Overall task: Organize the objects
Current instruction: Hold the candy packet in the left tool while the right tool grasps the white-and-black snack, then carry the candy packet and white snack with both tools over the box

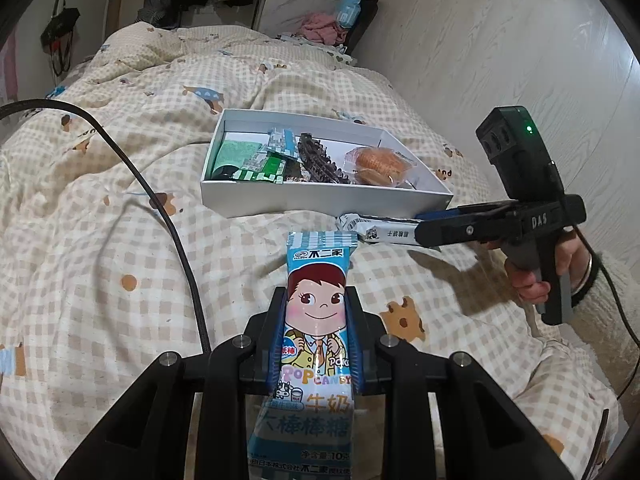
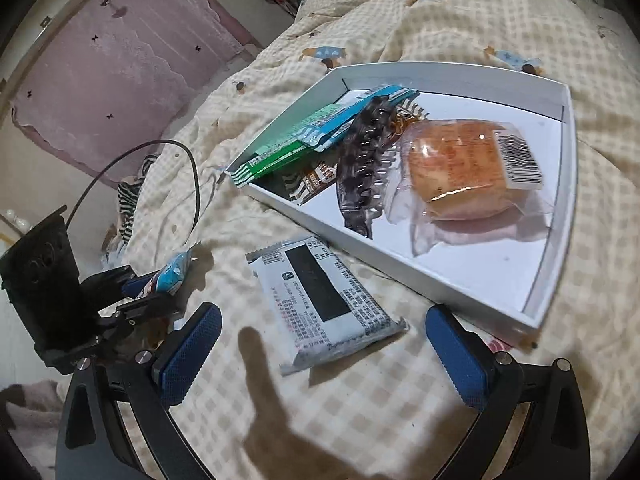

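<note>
Blue-and-white lollipop packet clamped upright between left gripper fingers, gripped mid-length so printed top sticks clear, likely for dropping into white box. Box sits mid-quilt, already holding wrapped bread, dark hair claw, green and blue sachets (packed toward its left end). Right gripper jaws spread wide, straddling white snack packet lying flat on quilt just beside box's near wall, not yet touched; probably next pick.
</note>
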The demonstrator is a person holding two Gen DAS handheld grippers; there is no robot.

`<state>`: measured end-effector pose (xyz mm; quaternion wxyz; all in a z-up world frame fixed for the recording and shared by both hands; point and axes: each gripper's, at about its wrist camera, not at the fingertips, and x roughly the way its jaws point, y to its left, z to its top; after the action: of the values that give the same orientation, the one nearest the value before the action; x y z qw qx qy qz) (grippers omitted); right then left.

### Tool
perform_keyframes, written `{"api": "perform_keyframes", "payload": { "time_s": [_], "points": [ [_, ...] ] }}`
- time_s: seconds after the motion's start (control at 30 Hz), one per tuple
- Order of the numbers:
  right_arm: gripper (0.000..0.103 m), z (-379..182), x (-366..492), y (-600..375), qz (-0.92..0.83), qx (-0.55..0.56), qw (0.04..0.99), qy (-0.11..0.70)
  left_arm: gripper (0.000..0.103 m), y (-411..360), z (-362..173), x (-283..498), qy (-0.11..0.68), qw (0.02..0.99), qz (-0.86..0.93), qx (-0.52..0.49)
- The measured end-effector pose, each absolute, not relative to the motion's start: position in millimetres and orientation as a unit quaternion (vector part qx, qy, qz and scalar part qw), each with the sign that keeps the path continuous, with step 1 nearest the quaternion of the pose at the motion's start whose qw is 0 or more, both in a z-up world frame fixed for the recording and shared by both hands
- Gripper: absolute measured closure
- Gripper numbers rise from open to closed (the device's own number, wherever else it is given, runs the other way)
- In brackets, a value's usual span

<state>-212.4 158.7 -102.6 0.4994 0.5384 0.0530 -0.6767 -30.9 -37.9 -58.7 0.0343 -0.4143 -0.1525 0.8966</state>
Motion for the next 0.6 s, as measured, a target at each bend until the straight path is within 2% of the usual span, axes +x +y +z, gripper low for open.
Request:
{"api": "perform_keyframes", "payload": {
  "time_s": [0.03,0.1,0.2,0.27,0.37,0.5,0.6],
  "points": [
    [0.022,-101,-209,157,-0.682,0.528,0.501,0.065,0.074,-37,-59,-30,-0.153,0.035,0.896,-0.415],
    [0.036,-100,-206,156,-0.698,0.516,0.488,0.092,0.074,-37,-58,-30,-0.153,0.035,0.896,-0.414],
    [0.039,-97,-203,158,-0.709,0.51,0.477,0.101,0.074,-37,-58,-30,-0.153,0.035,0.896,-0.415],
    [0.049,-93,-196,157,-0.713,0.501,0.477,0.114,0.074,-37,-58,-30,-0.154,0.035,0.896,-0.415],
    [0.05,-79,-182,159,-0.733,0.49,0.451,0.137,0.074,-37,-59,-31,-0.155,0.035,0.896,-0.415],
    [0.051,-60,-158,184,-0.768,0.506,0.366,0.139,0.074,-37,-58,-31,-0.153,0.035,0.896,-0.416],
    [0.052,-52,-131,198,-0.781,0.512,0.314,0.171,0.074,-37,-57,-29,-0.151,0.032,0.898,-0.412]
  ]
}}
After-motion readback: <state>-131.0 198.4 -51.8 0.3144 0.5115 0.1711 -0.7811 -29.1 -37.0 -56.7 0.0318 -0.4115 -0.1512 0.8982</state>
